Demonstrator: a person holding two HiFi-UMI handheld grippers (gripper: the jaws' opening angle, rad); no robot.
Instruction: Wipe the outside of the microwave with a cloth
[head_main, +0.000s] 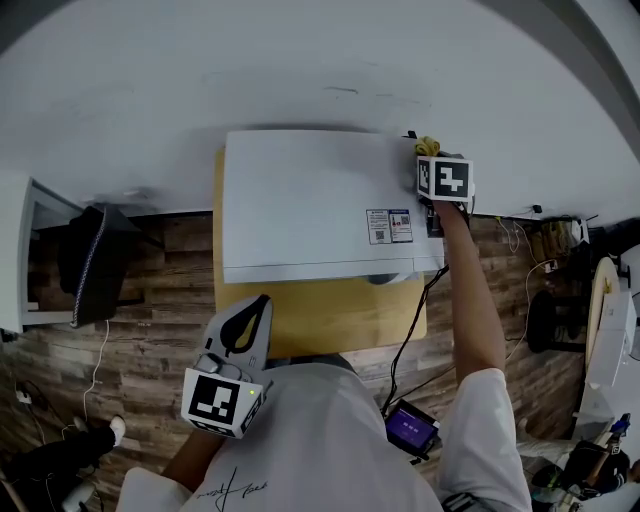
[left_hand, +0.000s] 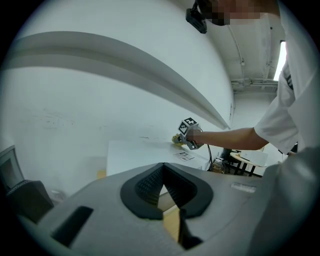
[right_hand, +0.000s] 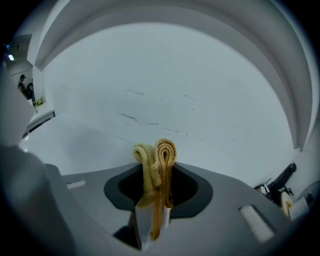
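Yellow folded cloth (right_hand: 159, 155) is pinched upright in the right claw (right_hand: 152, 197), whose jaws are clenched on its lower part, so a rolled loop of fabric stands clear above them. From the head view this claw sits at the back right corner of the boxy white microwave (head_main: 310, 200), close to the pale wall (head_main: 300, 60). The microwave stands on a tan wooden tabletop (head_main: 320, 320), with its printed labels (head_main: 388, 226) near the front right of its top. The left claw (left_hand: 163, 167) is held low by the person's torso, well apart from the microwave, its jaws closed together on nothing.

The wiping looks to be at the top panel's far corner, with most of the casing not yet covered.

Several things could go wrong from here. The cloth is held only by a narrow fold, so dragging it hard across the panel could tug it out of the jaws. If the loop flattens or slips, the hard claw tips (not the fabric) would scrape the paint. With the left claw not bracing the microwave, a firm push could slide it across the tabletop. A sweep down the right side might snag the black cord (head_main: 410, 330) hanging there.
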